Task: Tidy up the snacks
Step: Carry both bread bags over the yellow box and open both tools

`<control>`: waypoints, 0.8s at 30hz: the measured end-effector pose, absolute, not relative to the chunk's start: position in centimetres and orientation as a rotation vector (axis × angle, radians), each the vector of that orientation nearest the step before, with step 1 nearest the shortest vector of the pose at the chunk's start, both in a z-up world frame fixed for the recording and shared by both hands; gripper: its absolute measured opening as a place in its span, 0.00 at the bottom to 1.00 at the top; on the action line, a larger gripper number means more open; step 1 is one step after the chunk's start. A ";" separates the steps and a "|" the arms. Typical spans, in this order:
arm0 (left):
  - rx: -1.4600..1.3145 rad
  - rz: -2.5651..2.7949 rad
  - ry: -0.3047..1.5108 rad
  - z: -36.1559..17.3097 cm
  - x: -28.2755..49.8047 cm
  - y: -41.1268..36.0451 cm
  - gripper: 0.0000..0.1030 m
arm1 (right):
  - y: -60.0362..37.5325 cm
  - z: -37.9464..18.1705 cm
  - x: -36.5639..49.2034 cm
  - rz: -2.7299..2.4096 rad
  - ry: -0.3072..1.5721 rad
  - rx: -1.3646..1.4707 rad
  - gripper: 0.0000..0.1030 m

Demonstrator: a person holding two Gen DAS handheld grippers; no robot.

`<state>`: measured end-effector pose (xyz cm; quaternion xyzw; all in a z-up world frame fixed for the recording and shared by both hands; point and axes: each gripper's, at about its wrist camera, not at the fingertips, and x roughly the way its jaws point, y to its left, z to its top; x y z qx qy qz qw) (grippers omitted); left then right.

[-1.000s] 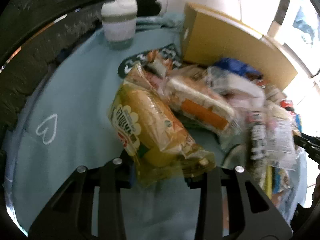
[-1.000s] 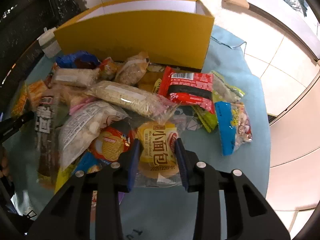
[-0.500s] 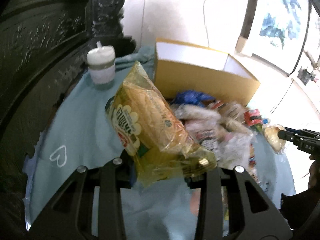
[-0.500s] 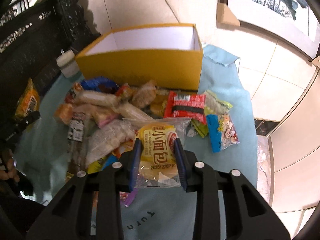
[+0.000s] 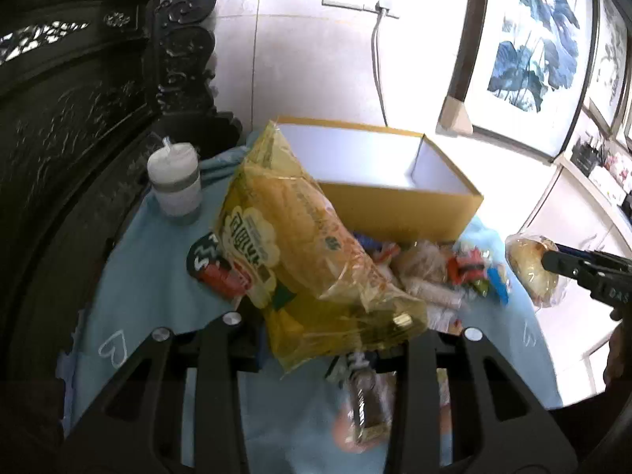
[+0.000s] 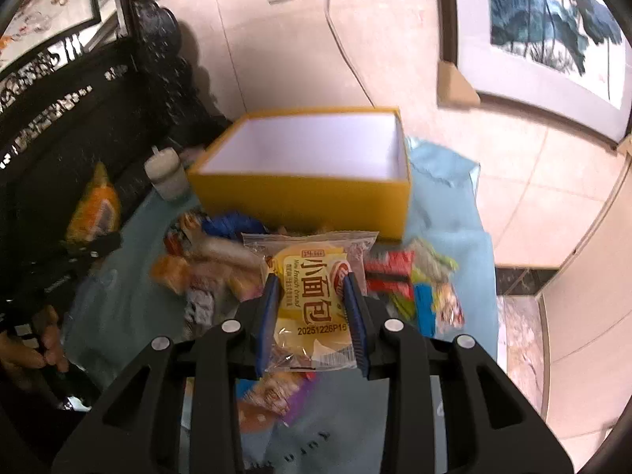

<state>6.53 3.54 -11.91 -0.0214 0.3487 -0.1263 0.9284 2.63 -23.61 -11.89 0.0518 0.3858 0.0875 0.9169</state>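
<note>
Glossy, crinkled clear plastic is seen on the bread packet (image 6: pixel 312 300); matt card on the yellow box (image 6: pixel 304 197); soft cloth over the tabletop (image 5: pixel 158 260).

Box (image 6: pixel 300 201) sits at the cloth's (image 6: pixel 446 213) far edge, cup (image 6: pixel 165 175) at its left near the far-left corner. Snack pile (image 6: pixel 221 264) lies right in front of the box, mid-cloth. My near edge: bare cloth.

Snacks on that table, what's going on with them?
A person holds a gripper in each hand. The left gripper is shut on a big yellow bread bag, and the right gripper is shut on a small bread packet. Both are held above the snack pile. The yellow box behind it is empty.
</note>
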 end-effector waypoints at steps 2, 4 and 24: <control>-0.048 -0.256 0.691 -10.9 7.3 3.0 0.34 | -23.4 -10.8 3.2 0.193 0.776 0.109 0.32; -0.051 -0.261 0.669 -9.7 8.5 2.4 0.34 | -23.4 -9.6 4.0 0.205 0.758 0.118 0.32; 0.064 -0.248 0.666 -4.4 23.9 -5.6 0.35 | -26.2 -1.9 19.0 0.154 0.658 0.119 0.32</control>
